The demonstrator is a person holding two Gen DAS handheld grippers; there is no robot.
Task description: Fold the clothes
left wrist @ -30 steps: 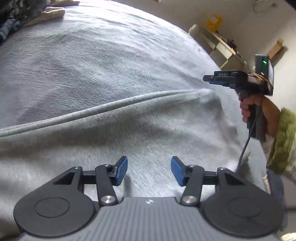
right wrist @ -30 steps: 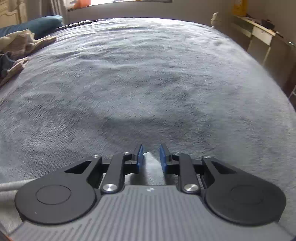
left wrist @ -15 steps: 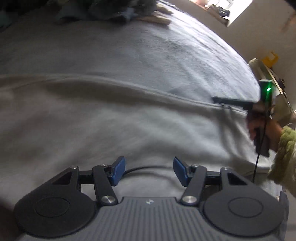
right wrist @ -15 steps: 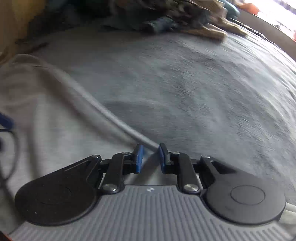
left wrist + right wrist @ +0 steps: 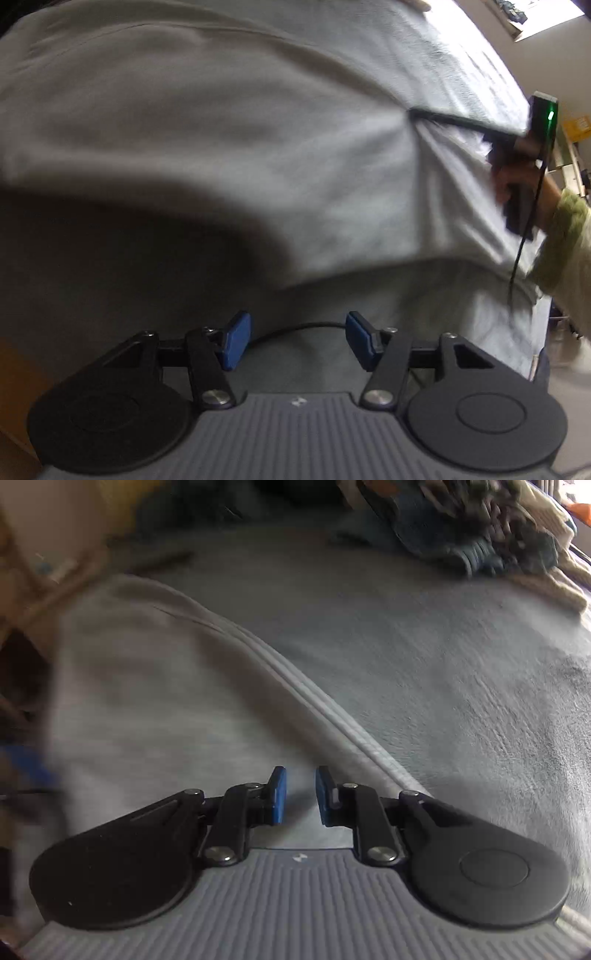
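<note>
Right gripper (image 5: 298, 794): blue pads a narrow gap apart and closing; grey cloth lies between them. Whether the pads actually press it cannot be told from its own view. From the left view, creases in the garment fan out from its tip (image 5: 415, 110), which suggests it has the cloth pinched.
Left gripper (image 5: 298, 341): jaws about half open, nothing between the pads; only a black cable (image 5: 295, 328) runs behind the gap. Its opening is much the same as a second ago.
Garment (image 5: 240, 140): light grey, spread over the bed. Its ribbed hem (image 5: 314, 709) runs diagonally up from the right gripper.
Bed cover (image 5: 461, 672): darker grey fleece, bare to the right of the hem.
Change: a second ago the right view showed almost only bed cover, with a small strip of cloth at the pads; now the garment fills its left half. The left view, which showed a single fold line across the cloth, now shows a raised, shadowed flap (image 5: 332, 221) of it.
Meaning: judged, a fold is under way, with the right side carrying an edge across the garment; it is not yet laid flat.
Hand (image 5: 517, 173): grips the right gripper's handle; green sleeve (image 5: 565, 236) at the wrist.
Clothes pile (image 5: 480, 528): unfolded, at the far edge of the bed.
</note>
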